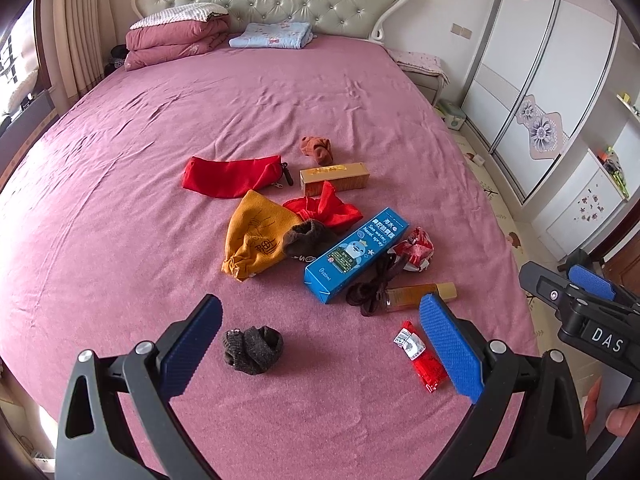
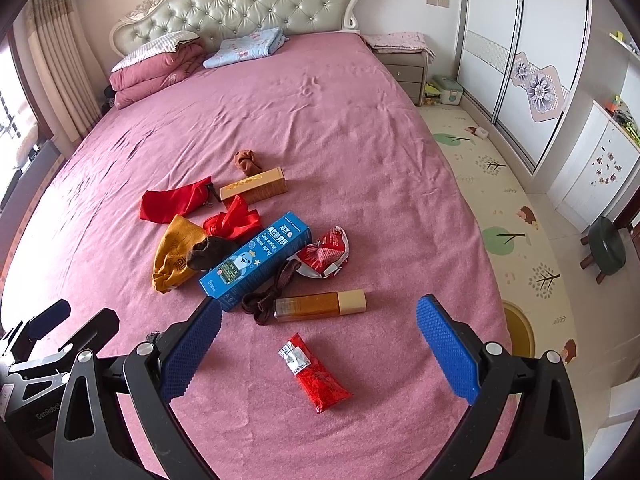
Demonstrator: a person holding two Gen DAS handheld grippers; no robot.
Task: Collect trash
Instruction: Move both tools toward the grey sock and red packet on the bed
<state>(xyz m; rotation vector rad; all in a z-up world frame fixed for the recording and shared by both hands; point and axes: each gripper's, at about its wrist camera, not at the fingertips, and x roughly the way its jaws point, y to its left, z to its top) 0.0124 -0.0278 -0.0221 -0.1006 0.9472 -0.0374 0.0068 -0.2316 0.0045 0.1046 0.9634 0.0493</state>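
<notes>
Both my grippers hover above bed (image 2: 360,128), nothing held. Right gripper (image 2: 318,340) spread wide; red sachet (image 2: 316,376) lies lower centre of frame, between its fingers. Left gripper (image 1: 320,344) also apart, dark sock (image 1: 253,350) below it. Crumpled red wrapper (image 2: 326,254) mid-frame beside blue box (image 2: 256,258). Risk, my guess: flat sachet on soft cover, fingers pinch fabric or slide it away; cord (image 2: 272,292) may snag near bottle (image 2: 320,306).
</notes>
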